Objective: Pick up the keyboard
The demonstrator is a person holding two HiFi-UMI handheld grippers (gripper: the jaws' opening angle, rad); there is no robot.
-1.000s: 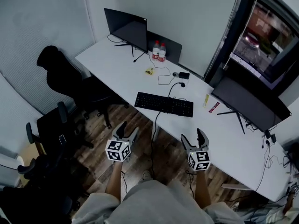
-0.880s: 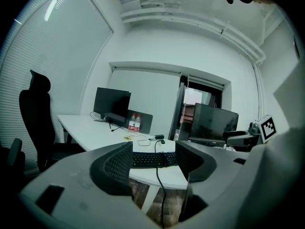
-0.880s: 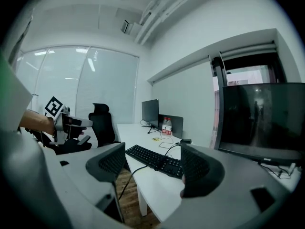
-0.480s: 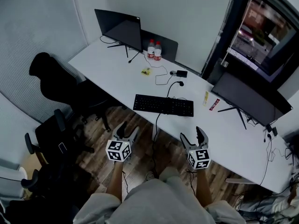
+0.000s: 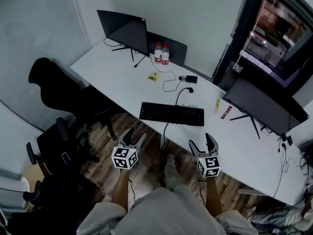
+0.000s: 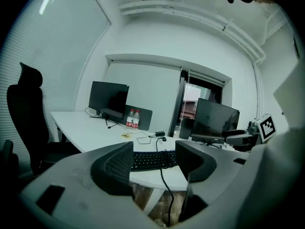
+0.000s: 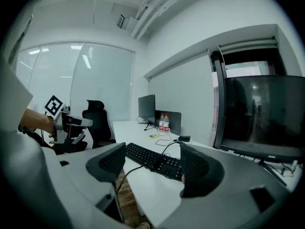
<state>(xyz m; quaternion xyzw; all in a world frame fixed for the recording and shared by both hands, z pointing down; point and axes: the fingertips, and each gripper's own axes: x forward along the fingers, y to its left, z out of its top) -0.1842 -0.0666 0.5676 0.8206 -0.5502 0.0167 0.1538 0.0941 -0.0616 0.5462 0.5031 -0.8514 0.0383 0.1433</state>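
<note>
On the desk (image 5: 117, 75) at your 12 o'clock, the keyboard (image 5: 171, 114) runs 9-to-3; your left gripper (image 5: 133, 136) and right gripper (image 5: 203, 142), jaws spread wide and empty, sit equally short of it.

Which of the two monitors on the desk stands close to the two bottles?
The monitor on the left: the two bottles stand just beside its foot. The other monitor, on the right, is far from them.
</note>
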